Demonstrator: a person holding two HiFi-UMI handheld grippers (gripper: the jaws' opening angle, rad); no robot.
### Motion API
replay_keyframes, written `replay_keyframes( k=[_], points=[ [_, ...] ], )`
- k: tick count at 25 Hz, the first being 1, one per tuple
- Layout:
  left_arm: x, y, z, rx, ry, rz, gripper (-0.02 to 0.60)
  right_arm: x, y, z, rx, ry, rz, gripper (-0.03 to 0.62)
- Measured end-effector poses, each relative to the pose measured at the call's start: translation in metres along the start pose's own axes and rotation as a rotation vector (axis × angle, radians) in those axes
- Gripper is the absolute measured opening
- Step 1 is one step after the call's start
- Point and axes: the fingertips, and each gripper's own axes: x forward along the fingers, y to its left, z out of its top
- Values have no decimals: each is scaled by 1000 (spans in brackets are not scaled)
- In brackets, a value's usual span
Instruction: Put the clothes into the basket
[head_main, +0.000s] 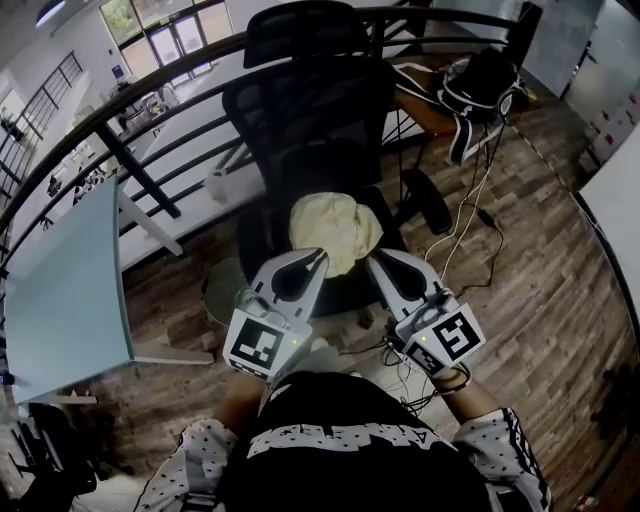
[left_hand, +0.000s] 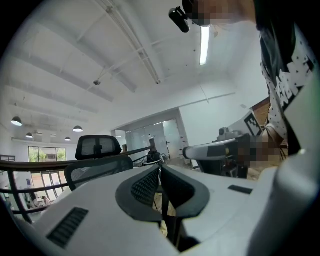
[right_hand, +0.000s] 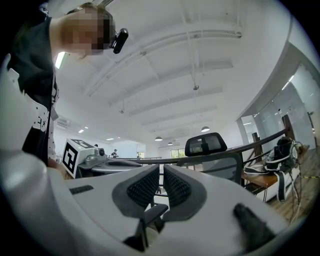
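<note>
A crumpled pale yellow garment (head_main: 335, 230) lies on the seat of a black office chair (head_main: 310, 110). My left gripper (head_main: 318, 257) and right gripper (head_main: 375, 258) hover side by side at the garment's near edge, both pointing level at the chair. Each is shut with nothing between its jaws. In the left gripper view the closed left gripper (left_hand: 160, 167) faces the chair's headrest (left_hand: 98, 146), with the right gripper (left_hand: 187, 151) beside it. In the right gripper view the closed right gripper (right_hand: 161, 167) shows the headrest (right_hand: 211, 144) ahead. I cannot make out a basket for certain.
A dark railing (head_main: 120, 110) curves behind the chair. A glass-topped table (head_main: 60, 290) stands at the left. A desk with a black bag (head_main: 480, 85) is at the back right, and cables (head_main: 470, 220) trail over the wooden floor. A pale round object (head_main: 222, 290) sits left of the chair's base.
</note>
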Motion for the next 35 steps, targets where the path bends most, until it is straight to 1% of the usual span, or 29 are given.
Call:
replay_keyframes(
  k=[3, 10, 16, 24, 27, 31, 35],
  points=[
    [8, 4, -2, -16, -8, -22, 15, 2, -7, -1, -3, 5, -24, 35],
    [37, 16, 0, -18, -38, -98, 15, 23, -23, 10, -15, -6, -65, 36],
    [55, 33, -3, -18, -53, -130, 15, 41, -37, 8, -22, 1, -82, 35],
    [70, 56, -8, -24, -71, -147, 15, 66, -50, 5, -32, 12, -88, 37],
    [73, 64, -12, -34, -66, -146, 15, 76, -53, 2, -36, 18, -86, 37],
    [76, 73, -15, -17, -66, -146, 15, 86, -56, 0, -38, 21, -84, 37],
    [79, 84, -18, -24, -64, -144, 15, 97, -59, -2, -38, 27, -88, 37]
  ],
)
